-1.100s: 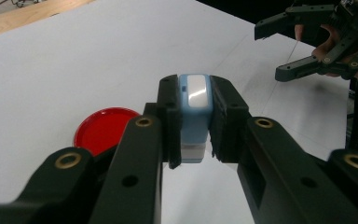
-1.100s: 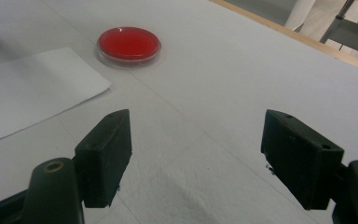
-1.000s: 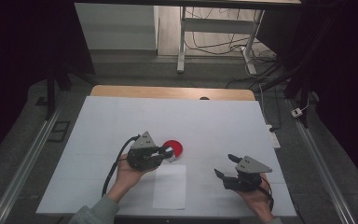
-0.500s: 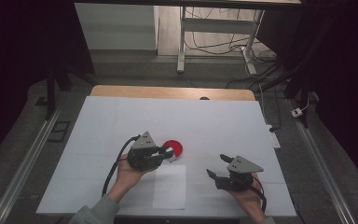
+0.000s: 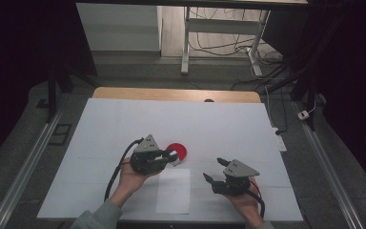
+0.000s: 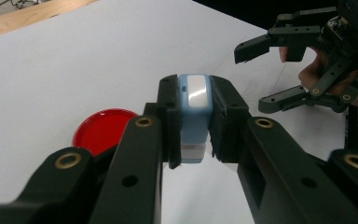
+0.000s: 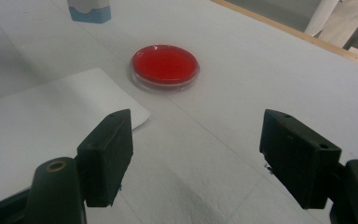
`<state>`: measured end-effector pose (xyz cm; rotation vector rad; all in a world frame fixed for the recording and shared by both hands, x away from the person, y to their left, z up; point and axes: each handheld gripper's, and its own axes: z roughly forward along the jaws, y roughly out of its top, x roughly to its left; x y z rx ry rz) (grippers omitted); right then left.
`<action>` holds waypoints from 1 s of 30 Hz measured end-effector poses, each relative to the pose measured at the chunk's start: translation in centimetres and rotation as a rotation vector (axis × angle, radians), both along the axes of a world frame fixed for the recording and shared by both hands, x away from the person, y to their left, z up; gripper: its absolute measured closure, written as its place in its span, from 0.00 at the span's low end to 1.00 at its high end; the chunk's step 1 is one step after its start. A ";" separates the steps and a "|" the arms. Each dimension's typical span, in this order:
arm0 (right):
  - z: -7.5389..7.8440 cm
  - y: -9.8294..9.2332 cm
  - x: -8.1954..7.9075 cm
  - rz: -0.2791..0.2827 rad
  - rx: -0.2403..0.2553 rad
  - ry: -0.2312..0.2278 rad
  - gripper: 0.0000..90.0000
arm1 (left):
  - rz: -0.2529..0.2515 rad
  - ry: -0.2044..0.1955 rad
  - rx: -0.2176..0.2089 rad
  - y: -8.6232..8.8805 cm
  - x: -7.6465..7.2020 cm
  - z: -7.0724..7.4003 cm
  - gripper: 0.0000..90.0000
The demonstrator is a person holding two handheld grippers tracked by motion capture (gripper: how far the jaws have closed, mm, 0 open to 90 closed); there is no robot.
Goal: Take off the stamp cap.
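Between the pads of the left tongs (image 6: 193, 123) sits a small blue-and-white stamp-like block (image 6: 194, 116), clenched upright by its sides, its base just clear of the white surface (image 5: 124, 124); seen from above, these tongs (image 5: 167, 157) hang right beside the red dish (image 5: 177, 151), with the block's foot showing past the dish in the right gripper view (image 7: 89, 10). The right tongs (image 7: 196, 161) are released and spread wide, holding and touching nothing, and point across the surface toward the dish (image 7: 165, 66); from above they (image 5: 213, 175) lie well to the right of the sheet of paper (image 5: 174, 190), which rests flat near the front edge between the two hands. One likely slip is the block twisting or sliding out, since the pads grip only its narrow smooth sides; a tilt on the way down would land it crooked, or smear whatever it picks up. Another risk is the dish itself: it is shallow and light, so a pad of the open right tongs catching its rim could push it or tip the red contents. The paper's near corner (image 7: 137, 116) curls slightly and could snag a passing pad.
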<state>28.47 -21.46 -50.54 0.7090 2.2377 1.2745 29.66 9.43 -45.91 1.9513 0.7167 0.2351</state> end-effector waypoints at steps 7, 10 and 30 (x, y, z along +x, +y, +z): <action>-0.1 0.9 0.0 0.016 -0.006 -0.005 0.29 | -0.001 0.001 0.002 0.0 0.0 0.0 0.84; -0.2 1.2 -0.1 0.021 -0.011 -0.007 0.29 | -0.002 0.000 0.001 0.0 0.0 0.0 0.84; -0.3 3.5 -0.2 0.049 -0.016 -0.016 0.30 | 0.000 -0.002 0.000 -0.2 0.0 -0.1 0.84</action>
